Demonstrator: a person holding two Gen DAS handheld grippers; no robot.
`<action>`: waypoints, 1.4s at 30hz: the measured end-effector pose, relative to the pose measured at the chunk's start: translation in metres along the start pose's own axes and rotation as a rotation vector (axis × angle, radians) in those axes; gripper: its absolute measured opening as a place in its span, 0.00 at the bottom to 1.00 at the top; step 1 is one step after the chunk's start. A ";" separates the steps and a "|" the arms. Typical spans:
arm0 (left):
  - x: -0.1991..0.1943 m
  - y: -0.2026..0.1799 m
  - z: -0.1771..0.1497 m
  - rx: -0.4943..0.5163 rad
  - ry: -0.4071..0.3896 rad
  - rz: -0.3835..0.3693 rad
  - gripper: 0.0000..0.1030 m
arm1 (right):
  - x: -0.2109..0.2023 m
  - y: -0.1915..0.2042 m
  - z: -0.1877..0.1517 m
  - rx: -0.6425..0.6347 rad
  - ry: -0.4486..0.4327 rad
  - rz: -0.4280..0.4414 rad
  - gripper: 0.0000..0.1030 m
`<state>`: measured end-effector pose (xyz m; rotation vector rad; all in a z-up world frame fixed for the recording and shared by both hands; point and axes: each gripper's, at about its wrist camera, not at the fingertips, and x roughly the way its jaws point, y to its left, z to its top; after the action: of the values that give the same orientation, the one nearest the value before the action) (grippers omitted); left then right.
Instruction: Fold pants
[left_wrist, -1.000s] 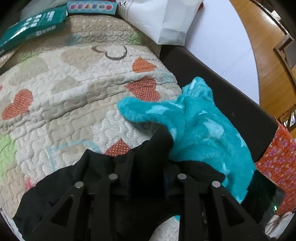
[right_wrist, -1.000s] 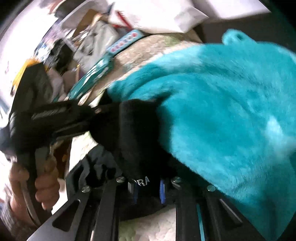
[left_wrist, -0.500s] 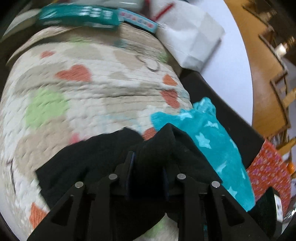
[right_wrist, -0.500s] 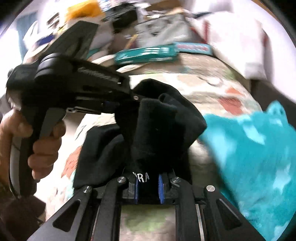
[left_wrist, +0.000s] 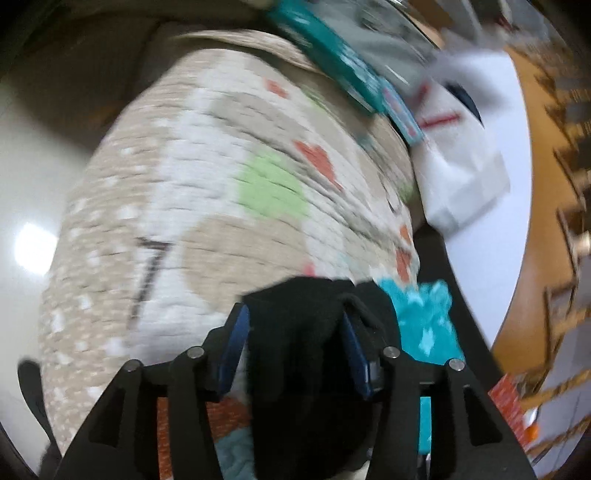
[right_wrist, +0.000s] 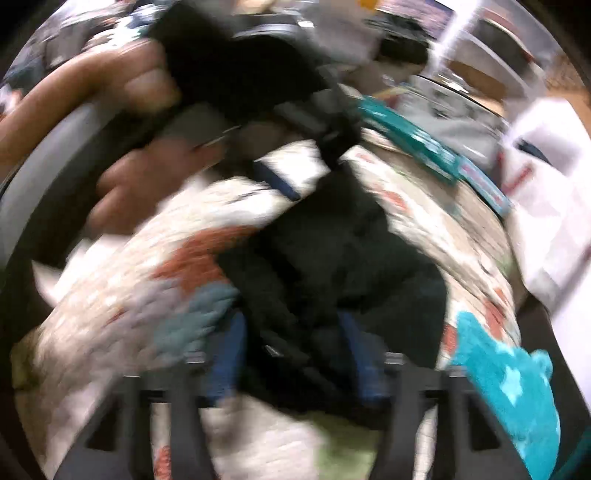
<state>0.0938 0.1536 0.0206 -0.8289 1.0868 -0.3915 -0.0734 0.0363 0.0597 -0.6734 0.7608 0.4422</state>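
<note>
The black pants (left_wrist: 306, 354) lie bunched on a quilted cover with hearts (left_wrist: 221, 177). My left gripper (left_wrist: 295, 332) has its blue-padded jaws spread wide, with the black cloth lying loosely between them. In the blurred right wrist view the pants (right_wrist: 332, 266) stretch across the quilt (right_wrist: 129, 288). My right gripper (right_wrist: 295, 350) also stands wide, black cloth between its blue pads. The left gripper's body and the hand on it (right_wrist: 155, 85) fill that view's upper left.
Turquoise fleece with stars (left_wrist: 424, 317) lies right of the pants, also in the right wrist view (right_wrist: 509, 384). Teal boxes (left_wrist: 332, 55) and a white paper bag (left_wrist: 461, 166) sit at the quilt's far edge. A white table (left_wrist: 495, 266) and wooden floor are to the right.
Both grippers carried the black pants leftward off the turquoise fleece onto the quilt. Their jaws, pinched on the cloth before, have now spread apart.
</note>
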 end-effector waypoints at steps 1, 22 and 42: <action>-0.004 0.010 0.003 -0.049 0.002 0.007 0.48 | -0.003 0.008 -0.002 -0.039 -0.009 0.005 0.83; -0.008 -0.038 -0.022 0.129 -0.091 0.112 0.56 | 0.014 -0.198 -0.047 0.645 0.098 0.011 0.83; 0.004 0.021 -0.070 -0.172 0.013 -0.072 0.73 | 0.061 -0.217 -0.077 0.904 0.116 0.221 0.89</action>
<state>0.0306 0.1362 -0.0127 -1.0217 1.1158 -0.3679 0.0569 -0.1626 0.0578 0.2352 1.0414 0.2153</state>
